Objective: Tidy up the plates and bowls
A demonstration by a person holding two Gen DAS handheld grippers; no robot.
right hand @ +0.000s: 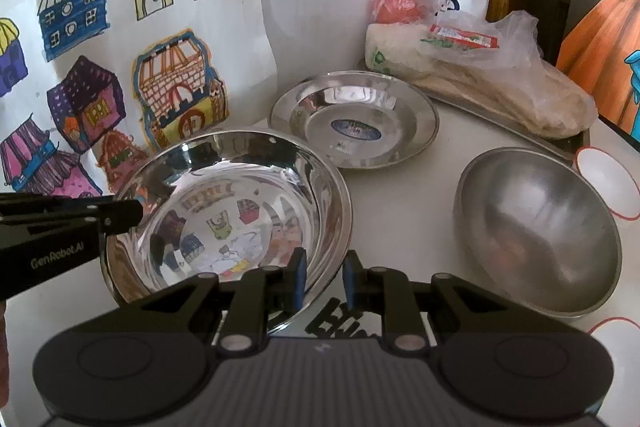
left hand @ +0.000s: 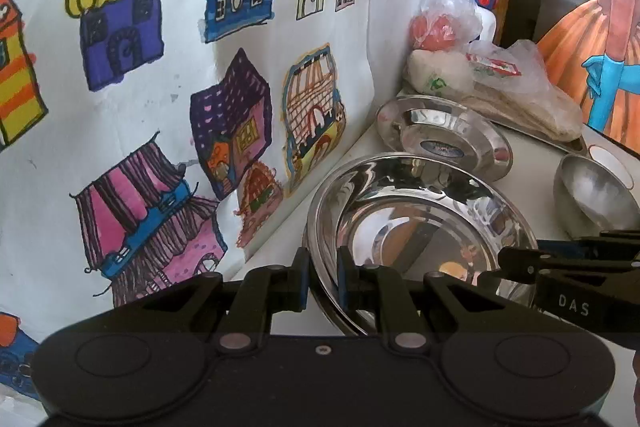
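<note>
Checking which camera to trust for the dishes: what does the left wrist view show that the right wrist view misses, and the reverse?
Left wrist only: the left gripper clamped on the shiny bowl's rim. Right wrist only: the right gripper astride that bowl's near rim, and the whole matte bowl, which the left view cuts off. Both: the shiny bowl, the steel plate behind it, the bagged food and the house drawings.

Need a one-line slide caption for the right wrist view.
Both grippers clamp the large shiny steel bowl's rim; small plate behind, dull bowl right.
</note>
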